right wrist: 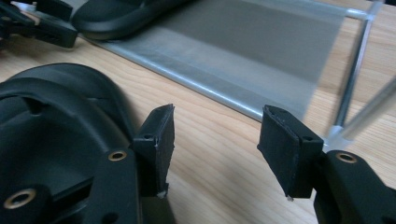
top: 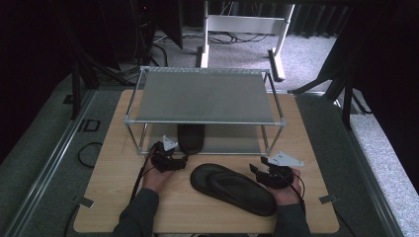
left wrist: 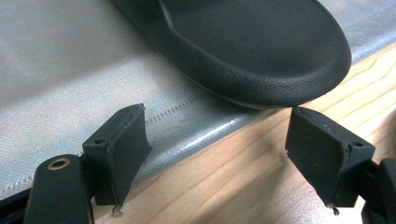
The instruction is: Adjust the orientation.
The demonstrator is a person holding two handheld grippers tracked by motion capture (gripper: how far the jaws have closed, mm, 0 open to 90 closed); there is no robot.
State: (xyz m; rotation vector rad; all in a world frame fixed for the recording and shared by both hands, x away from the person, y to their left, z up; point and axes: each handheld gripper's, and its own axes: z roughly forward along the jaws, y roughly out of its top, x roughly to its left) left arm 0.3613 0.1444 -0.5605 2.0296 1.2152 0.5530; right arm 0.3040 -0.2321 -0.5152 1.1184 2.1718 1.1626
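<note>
Dim room, soft overhead light, blurry gripper-view backgrounds.

High view: fixed above near edge of table point(top: 113, 207), faces fwd + down; far enough to take in whole rack point(top: 205, 96).
Left gripper view: rides left gripper point(left wrist: 217, 149), very near rack's lower shelf point(left wrist: 56, 84), low angle, faces sandal heel point(left wrist: 261, 51) on shelf edge.
Right gripper view: rides right gripper point(right wrist: 215, 140), low over wood in front of rack, faces shelf's front corner.
Shared: shelf sandal + shelf front edge in all 3; loose sandal point(top: 232, 187) in front of rack in high + right views.
</note>
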